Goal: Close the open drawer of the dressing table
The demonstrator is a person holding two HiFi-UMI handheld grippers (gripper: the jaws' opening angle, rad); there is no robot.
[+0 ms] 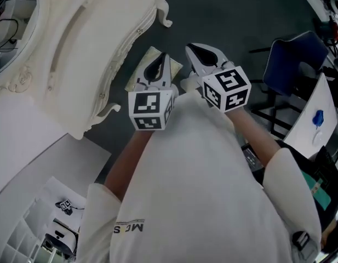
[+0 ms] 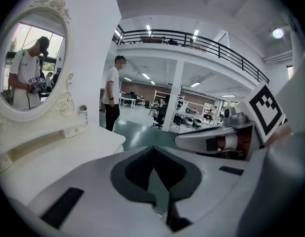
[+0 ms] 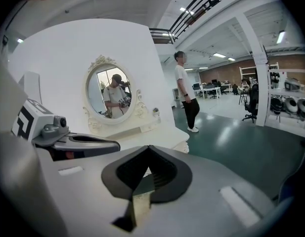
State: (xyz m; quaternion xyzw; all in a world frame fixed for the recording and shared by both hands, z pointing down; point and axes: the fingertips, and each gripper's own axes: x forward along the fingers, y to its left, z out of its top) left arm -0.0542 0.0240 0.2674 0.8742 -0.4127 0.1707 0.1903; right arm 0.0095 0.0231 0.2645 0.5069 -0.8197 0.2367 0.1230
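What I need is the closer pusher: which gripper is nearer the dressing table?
The left gripper, next to the dressing table; the right gripper lies farther from it.

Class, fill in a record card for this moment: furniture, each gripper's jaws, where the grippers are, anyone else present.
Furniture: cream dressing table with oval mirror
Left gripper: jaws together, empty
Right gripper: jaws together, empty
Position: both clear of the table, above dark floor
Others: one person standing beyond the table
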